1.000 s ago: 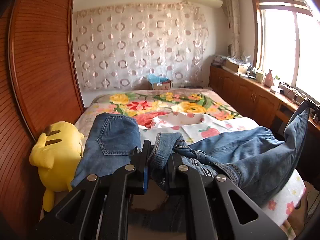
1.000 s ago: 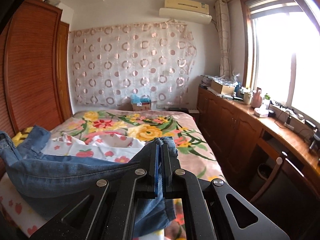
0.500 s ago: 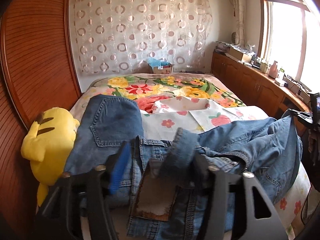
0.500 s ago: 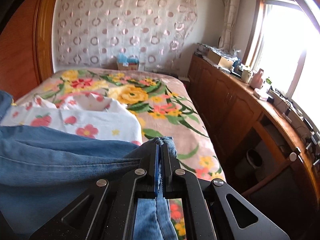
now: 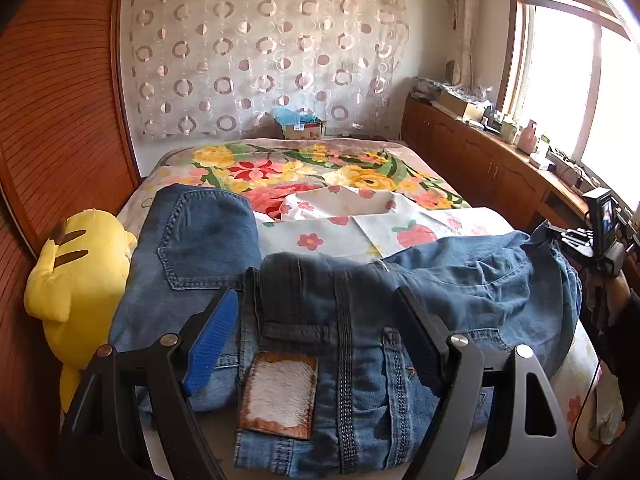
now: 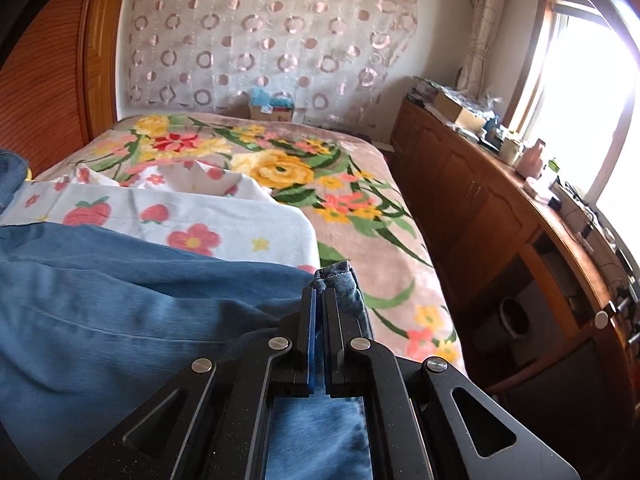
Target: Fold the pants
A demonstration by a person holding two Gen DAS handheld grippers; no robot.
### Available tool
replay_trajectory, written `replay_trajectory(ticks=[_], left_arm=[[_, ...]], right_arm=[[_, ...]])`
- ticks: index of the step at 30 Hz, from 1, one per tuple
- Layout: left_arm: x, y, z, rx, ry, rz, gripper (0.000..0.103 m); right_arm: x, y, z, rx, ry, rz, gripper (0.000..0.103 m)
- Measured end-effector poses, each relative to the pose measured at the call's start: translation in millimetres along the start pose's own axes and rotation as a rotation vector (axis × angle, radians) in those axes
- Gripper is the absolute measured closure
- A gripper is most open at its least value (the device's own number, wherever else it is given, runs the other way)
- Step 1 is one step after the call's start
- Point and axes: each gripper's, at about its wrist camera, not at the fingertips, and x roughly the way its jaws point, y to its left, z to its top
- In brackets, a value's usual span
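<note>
Blue denim jeans [image 5: 344,320] lie across the near end of the bed, waistband with a leather patch [image 5: 280,394] nearest me, one leg laid back towards the left. My left gripper [image 5: 320,300] is open, jaws wide apart over the waistband, holding nothing. My right gripper [image 6: 319,292] is shut on a fold of the jeans [image 6: 120,320] at the bed's right side, the hem sticking up between the fingers. The right gripper also shows at the far right of the left wrist view [image 5: 560,240].
A yellow plush toy [image 5: 76,280] lies at the bed's left edge against the wooden wardrobe [image 5: 52,120]. A strawberry-print sheet [image 5: 380,228] lies on the floral blanket [image 5: 320,168]. Wooden cabinets [image 6: 480,216] with clutter run along the right under the window.
My left gripper has opened and let go of the waistband, which now lies flat on the bed. My right gripper, still shut on the denim, has lowered towards the bed.
</note>
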Motion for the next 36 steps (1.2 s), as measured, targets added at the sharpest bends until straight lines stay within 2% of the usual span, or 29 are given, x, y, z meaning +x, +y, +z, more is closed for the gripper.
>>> replay_trajectory(ticks=[3, 6, 8, 10, 13, 16, 19, 21, 27, 36], left_arm=[[1.9, -3.0, -2.3, 0.01, -0.001, 0.011, 0.023], [6.3, -3.3, -6.1, 0.011, 0.008, 0.013, 0.023], [9.0, -4.9, -9.1, 0.014, 0.016, 0.009, 0.023], [10.7, -8.3, -12.0, 0.022, 0.018, 0.009, 0.023], [14.2, -11.3, -16.2, 0.029, 0.028, 0.003, 0.023], [17.1, -14.9, -22.1, 0.031, 0.037, -0.001, 0.023], [19.1, -19.5, -28.4, 0.036, 0.045, -0.004, 0.023], [20.0, -22.0, -32.5, 0.04, 0.05, -0.007, 0.023], [15.9, -25.6, -44.1, 0.038, 0.055, -0.022, 0.023], [3.7, -30.6, -52.6, 0.048, 0.047, -0.026, 0.023]], right_arm=[[-2.3, -3.9, -3.5, 0.027, -0.018, 0.02, 0.098], [-3.1, -6.3, -7.5, 0.029, -0.035, 0.024, 0.088], [-0.8, -8.8, -13.5, 0.035, -0.04, 0.034, 0.068], [2.4, -11.8, -21.9, 0.057, -0.042, 0.05, 0.063], [2.6, -18.9, -28.4, 0.087, -0.046, 0.119, 0.063], [-4.5, -18.9, -29.9, 0.08, -0.057, 0.148, 0.063], [-12.2, -15.0, -29.2, 0.078, -0.067, 0.244, 0.062], [-14.1, -6.3, -28.6, 0.064, -0.062, 0.313, 0.062], [-17.4, 34.2, -28.9, 0.006, -0.068, 0.445, 0.06], [10.1, 95.9, -18.7, -0.133, -0.008, 0.566, 0.059]])
